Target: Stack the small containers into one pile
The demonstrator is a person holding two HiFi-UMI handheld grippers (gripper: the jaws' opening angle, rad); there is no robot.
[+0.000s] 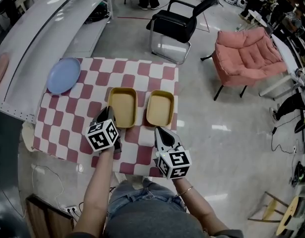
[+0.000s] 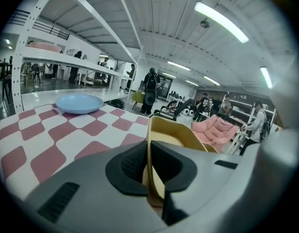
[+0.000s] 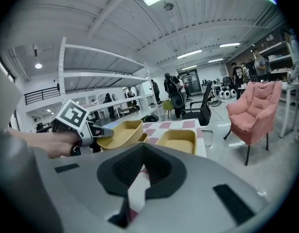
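Two yellow containers point(image 1: 123, 106) point(image 1: 160, 107), one blue plate point(image 1: 63, 75), one black chair point(image 1: 177, 21), one pink armchair point(image 1: 246, 56).

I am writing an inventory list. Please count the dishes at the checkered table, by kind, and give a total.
Yellow containers: 2 (left container, right container)
Blue plate: 1
Total: 3
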